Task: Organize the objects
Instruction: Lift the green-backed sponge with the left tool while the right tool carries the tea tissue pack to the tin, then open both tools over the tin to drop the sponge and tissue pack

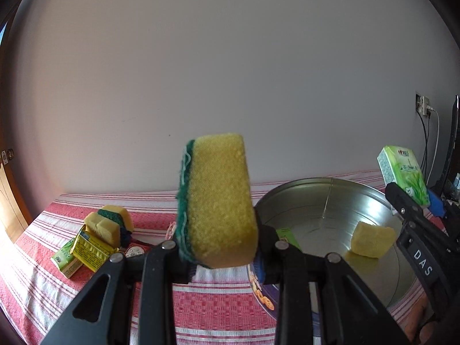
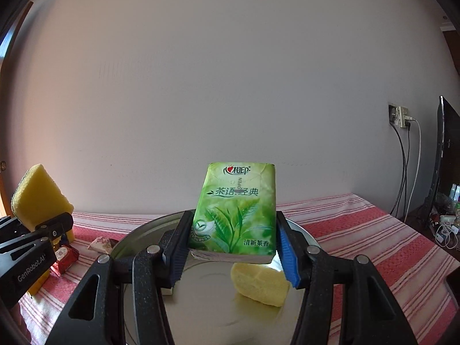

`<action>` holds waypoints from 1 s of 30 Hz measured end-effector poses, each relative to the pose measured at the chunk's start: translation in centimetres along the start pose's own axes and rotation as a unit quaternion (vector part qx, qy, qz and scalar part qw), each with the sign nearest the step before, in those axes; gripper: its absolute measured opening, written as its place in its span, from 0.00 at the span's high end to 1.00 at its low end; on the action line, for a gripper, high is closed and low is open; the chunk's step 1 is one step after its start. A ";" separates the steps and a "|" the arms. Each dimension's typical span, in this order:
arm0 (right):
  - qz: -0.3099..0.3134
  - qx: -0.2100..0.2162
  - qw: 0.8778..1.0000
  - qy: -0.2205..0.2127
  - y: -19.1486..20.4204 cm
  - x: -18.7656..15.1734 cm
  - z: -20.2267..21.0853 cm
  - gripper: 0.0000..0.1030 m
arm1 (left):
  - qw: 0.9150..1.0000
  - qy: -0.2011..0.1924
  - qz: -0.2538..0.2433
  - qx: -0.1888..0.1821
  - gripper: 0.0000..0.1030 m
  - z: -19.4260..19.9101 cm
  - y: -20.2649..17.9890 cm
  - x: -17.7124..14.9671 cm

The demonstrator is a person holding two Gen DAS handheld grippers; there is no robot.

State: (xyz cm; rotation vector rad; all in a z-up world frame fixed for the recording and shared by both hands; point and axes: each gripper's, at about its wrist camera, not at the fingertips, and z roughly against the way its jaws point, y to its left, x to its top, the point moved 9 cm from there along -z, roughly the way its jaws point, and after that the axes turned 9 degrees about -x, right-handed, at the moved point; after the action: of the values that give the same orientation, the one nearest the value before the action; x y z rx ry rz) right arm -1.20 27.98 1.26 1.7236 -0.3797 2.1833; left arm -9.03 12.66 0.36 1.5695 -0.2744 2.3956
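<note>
My left gripper (image 1: 218,247) pinches a yellow-green sponge (image 1: 218,210); my right gripper (image 2: 230,247) clamps a green tissue pack (image 2: 235,212) above the metal tin (image 2: 138,235).

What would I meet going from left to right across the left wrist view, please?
Pile of small packets and sponges on the striped cloth → yellow-green sponge held in the left gripper → metal tin with a yellow sponge piece inside → green tissue pack in the right gripper.

Yellow sponge (image 1: 218,201) with green scourer side, upright, held off the desk. Green tissue pack (image 2: 234,214) held tilted above round metal tin (image 1: 325,198); yellow sponge piece (image 2: 260,286) lies inside.
</note>
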 end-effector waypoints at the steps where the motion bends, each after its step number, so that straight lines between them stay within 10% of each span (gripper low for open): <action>1: -0.001 -0.005 1.000 0.001 -0.4 0.0 -0.2 0.45 | 1.000 0.001 -0.002 -0.003 0.72 -0.3 -0.5 0.0; 30: 0.063 -0.024 0.995 0.072 -4.9 -3.1 -7.2 0.44 | 0.998 0.052 -0.011 -0.036 0.72 -6.6 -6.9 -1.8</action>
State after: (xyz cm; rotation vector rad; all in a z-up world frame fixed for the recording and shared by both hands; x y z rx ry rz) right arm -4.87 35.06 -3.41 1.5431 -0.5124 2.3513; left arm -11.83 20.99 -3.83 1.4050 -0.3163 2.4119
